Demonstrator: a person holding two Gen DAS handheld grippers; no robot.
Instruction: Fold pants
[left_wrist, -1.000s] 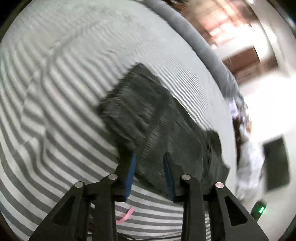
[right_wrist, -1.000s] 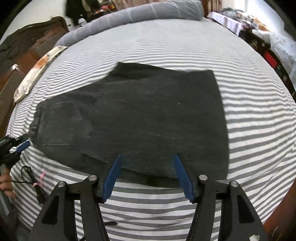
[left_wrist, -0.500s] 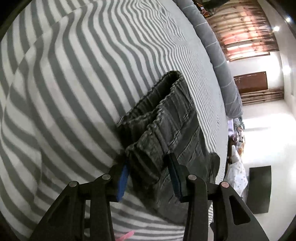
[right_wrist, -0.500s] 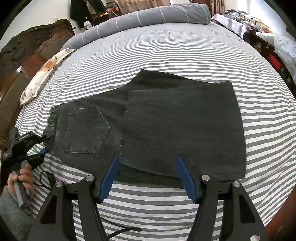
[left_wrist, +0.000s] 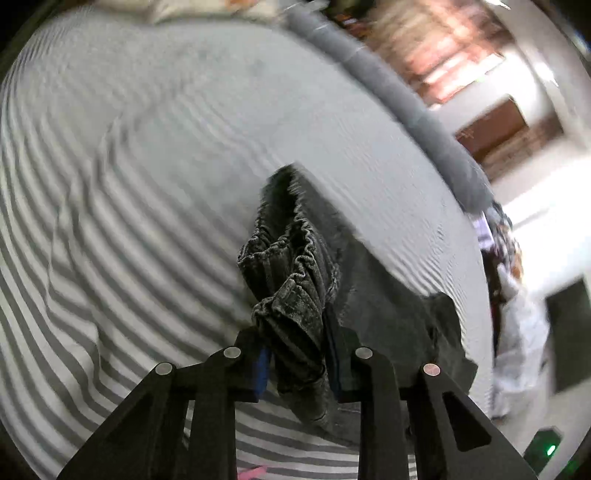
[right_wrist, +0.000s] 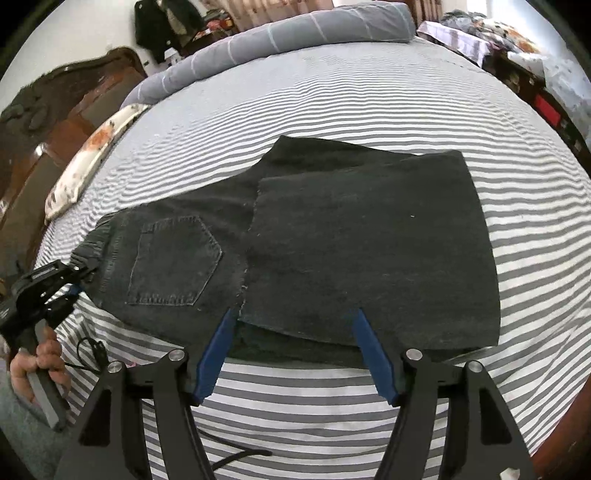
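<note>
Dark grey jeans (right_wrist: 332, 236) lie on the striped bed, legs folded back over the seat, back pocket (right_wrist: 173, 262) facing up on the left. My left gripper (left_wrist: 295, 343) is shut on the gathered elastic waistband (left_wrist: 291, 295) and lifts it a little off the bed. It also shows in the right wrist view (right_wrist: 70, 275) at the waistband's left end. My right gripper (right_wrist: 295, 332) is open and empty, its blue fingers (right_wrist: 218, 347) hovering over the near edge of the folded legs.
The grey-and-white striped sheet (right_wrist: 332, 92) covers the bed. A rolled grey quilt (right_wrist: 280, 33) lies along the far edge. A patterned pillow (right_wrist: 88, 155) and a dark wooden headboard (right_wrist: 55, 122) are at the left. A black cable (right_wrist: 92, 350) lies near the front-left edge.
My left gripper has closed on the waistband and raised it, bunching the fabric. My right gripper has stayed open over the near edge of the jeans.
</note>
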